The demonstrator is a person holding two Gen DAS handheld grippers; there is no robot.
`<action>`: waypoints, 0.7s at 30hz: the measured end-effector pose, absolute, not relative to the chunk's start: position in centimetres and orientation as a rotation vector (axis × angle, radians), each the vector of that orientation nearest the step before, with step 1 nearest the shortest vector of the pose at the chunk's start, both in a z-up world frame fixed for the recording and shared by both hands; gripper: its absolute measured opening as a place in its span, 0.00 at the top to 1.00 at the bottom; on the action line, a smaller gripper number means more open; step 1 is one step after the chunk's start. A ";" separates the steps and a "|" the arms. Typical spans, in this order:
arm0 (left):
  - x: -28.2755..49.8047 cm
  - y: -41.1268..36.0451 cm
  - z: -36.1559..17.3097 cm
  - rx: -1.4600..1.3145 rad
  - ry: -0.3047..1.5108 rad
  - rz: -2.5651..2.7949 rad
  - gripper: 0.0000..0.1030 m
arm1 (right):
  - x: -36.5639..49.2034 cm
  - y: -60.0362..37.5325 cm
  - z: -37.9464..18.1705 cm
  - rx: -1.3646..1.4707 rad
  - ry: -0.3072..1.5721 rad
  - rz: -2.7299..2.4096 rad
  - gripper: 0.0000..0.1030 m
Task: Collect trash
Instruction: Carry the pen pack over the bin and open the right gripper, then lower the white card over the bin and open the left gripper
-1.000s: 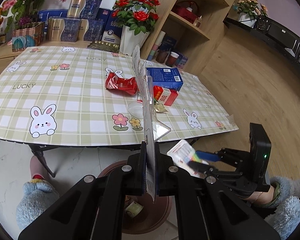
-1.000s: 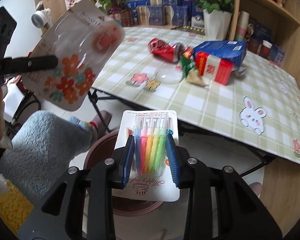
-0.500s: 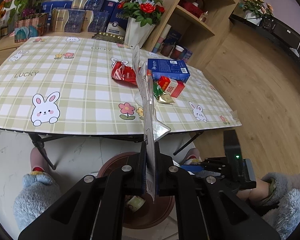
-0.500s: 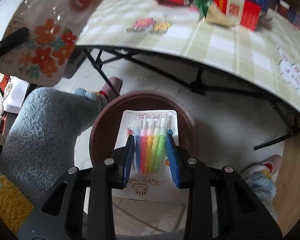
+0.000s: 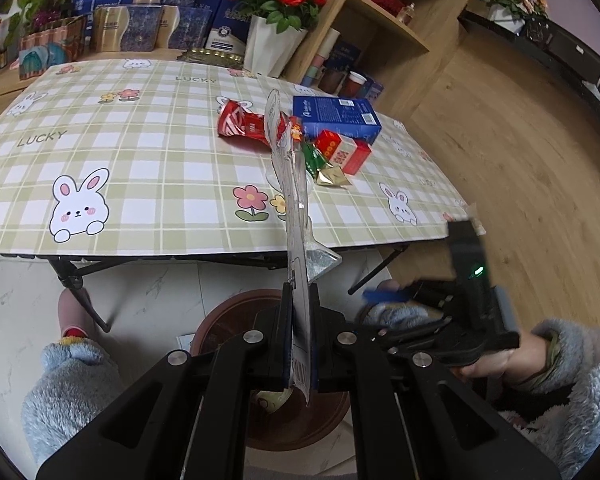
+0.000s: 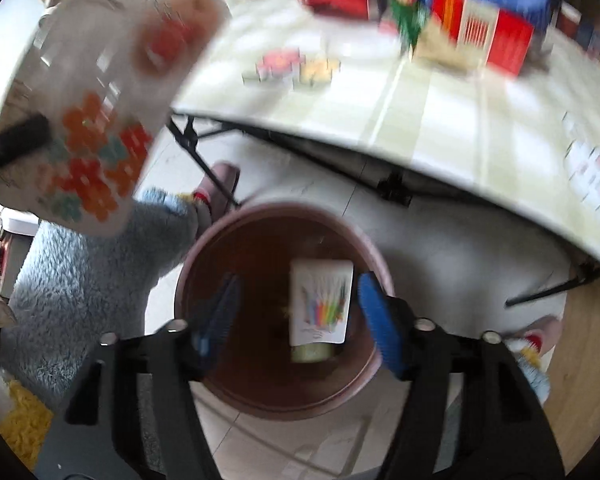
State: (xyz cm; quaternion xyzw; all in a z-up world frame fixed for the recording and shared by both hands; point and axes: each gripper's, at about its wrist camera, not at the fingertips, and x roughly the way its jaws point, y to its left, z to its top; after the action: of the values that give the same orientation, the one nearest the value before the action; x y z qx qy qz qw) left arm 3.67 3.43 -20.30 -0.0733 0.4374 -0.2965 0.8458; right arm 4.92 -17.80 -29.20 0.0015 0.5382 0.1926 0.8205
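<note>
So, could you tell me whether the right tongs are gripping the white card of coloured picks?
No, the right tongs stand open, and the white card of coloured picks lies loose inside the round brown bin.

"LUCKY" is printed on the worktop cloth, twice, beyond the left hand-held gripper (box lettering there is too small to read).

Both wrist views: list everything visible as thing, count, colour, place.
Table: one, green check cloth, centre.
Crushed can: one, red, on table.
Box: one, blue, on table.
Carton: one, red and white, beside box.
Wrapper: one, green and gold, by carton.
Bin: one, brown, on floor under table edge.
Brush card: one, white with coloured brushes, inside bin.
Flower packet: one, clear with orange flowers, in left claw.
Left claw: shut on packet.
Right claw: jaws just opened, above bin.
</note>
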 end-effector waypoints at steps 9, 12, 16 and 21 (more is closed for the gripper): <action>3.1 2.1 -20.7 -0.095 0.963 -0.654 0.93 | 3.6 -20.1 -22.5 -0.054 0.911 0.294 0.11; 2.9 1.8 -20.9 -0.085 0.974 -0.661 0.93 | 3.0 -21.6 -20.5 -0.044 0.833 0.243 0.08; 3.0 1.4 -21.5 -0.082 1.012 -0.664 0.93 | 2.7 -23.3 -18.2 -0.021 0.747 0.170 0.06; 2.8 1.0 -22.6 -0.080 1.068 -0.673 0.93 | 2.5 -25.2 -16.3 0.017 0.690 0.105 0.06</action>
State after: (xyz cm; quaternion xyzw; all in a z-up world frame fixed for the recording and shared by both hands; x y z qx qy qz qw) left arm 2.83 1.04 -22.59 -0.0372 0.4992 -0.3147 0.8064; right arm 2.49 -25.20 -16.34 0.0085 0.3382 0.0514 0.9396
